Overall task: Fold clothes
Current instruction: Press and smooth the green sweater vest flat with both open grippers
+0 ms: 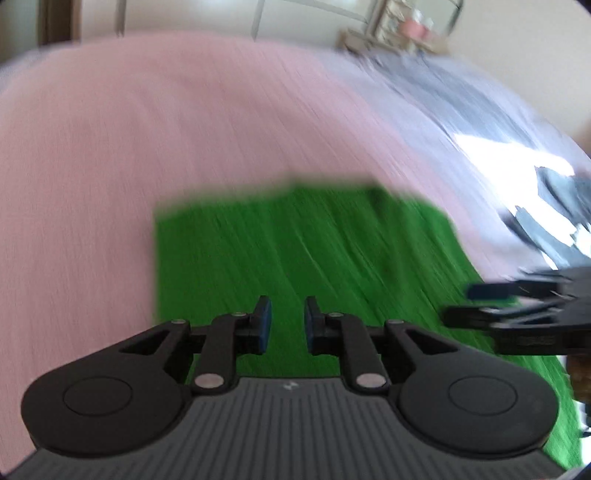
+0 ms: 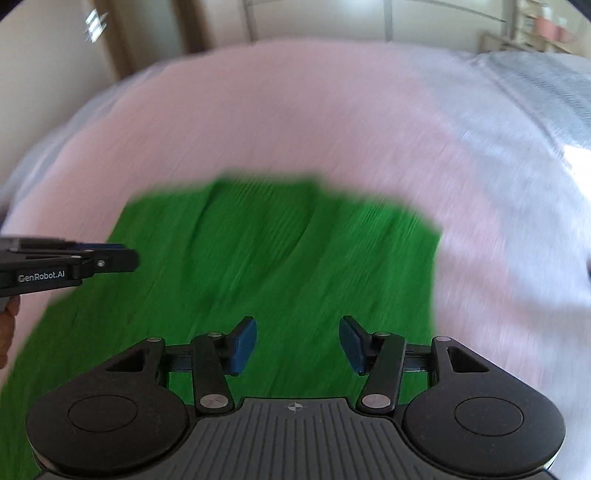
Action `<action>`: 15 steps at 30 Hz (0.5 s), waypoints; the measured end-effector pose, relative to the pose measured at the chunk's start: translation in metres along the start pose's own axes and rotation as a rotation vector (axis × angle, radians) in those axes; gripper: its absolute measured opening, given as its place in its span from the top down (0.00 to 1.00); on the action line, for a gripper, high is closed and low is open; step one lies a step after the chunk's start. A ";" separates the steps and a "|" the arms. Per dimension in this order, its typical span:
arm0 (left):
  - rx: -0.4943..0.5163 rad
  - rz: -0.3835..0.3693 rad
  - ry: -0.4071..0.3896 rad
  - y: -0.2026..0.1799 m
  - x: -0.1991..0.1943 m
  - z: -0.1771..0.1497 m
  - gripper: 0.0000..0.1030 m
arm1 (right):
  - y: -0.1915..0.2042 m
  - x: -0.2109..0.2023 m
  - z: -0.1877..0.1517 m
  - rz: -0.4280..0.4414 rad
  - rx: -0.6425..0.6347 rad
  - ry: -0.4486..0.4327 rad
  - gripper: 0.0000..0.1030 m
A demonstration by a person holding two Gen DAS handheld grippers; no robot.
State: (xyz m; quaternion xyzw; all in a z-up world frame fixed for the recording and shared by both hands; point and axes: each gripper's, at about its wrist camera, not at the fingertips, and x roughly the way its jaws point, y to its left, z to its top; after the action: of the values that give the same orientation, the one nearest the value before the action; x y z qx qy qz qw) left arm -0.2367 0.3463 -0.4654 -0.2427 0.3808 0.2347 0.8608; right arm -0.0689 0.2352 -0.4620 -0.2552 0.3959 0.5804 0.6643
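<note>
A bright green garment (image 1: 295,251) lies flat on a pink bed cover (image 1: 147,129); it also shows in the right wrist view (image 2: 277,258) on the same cover (image 2: 295,122). My left gripper (image 1: 287,325) hovers over the garment's near part, jaws a little apart and empty. My right gripper (image 2: 297,345) hovers over the garment too, jaws wide apart and empty. The right gripper shows at the right edge of the left wrist view (image 1: 480,302), and the left gripper at the left edge of the right wrist view (image 2: 122,256). Both views are motion-blurred.
A pale lilac and grey bedding area (image 1: 461,110) lies to the right of the pink cover, with dark clothes (image 1: 554,221) in bright light beyond it. A metal bed frame (image 2: 388,22) and shelves (image 2: 535,29) stand at the back.
</note>
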 end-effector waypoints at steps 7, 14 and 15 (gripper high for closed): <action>-0.043 0.052 0.156 -0.043 -0.072 -0.112 0.87 | 0.006 -0.063 -0.081 -0.070 -0.009 0.156 0.48; -0.073 0.132 0.297 -0.046 -0.149 -0.157 0.87 | 0.013 -0.125 -0.162 -0.141 -0.019 0.312 0.48; -0.091 0.136 0.284 -0.046 -0.156 -0.154 0.88 | 0.015 -0.130 -0.168 -0.145 -0.018 0.322 0.48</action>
State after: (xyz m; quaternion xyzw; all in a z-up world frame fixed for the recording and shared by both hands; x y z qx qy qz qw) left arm -0.3861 0.1846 -0.4252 -0.2859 0.5032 0.2730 0.7684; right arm -0.1233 0.0300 -0.4466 -0.3787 0.4726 0.4859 0.6302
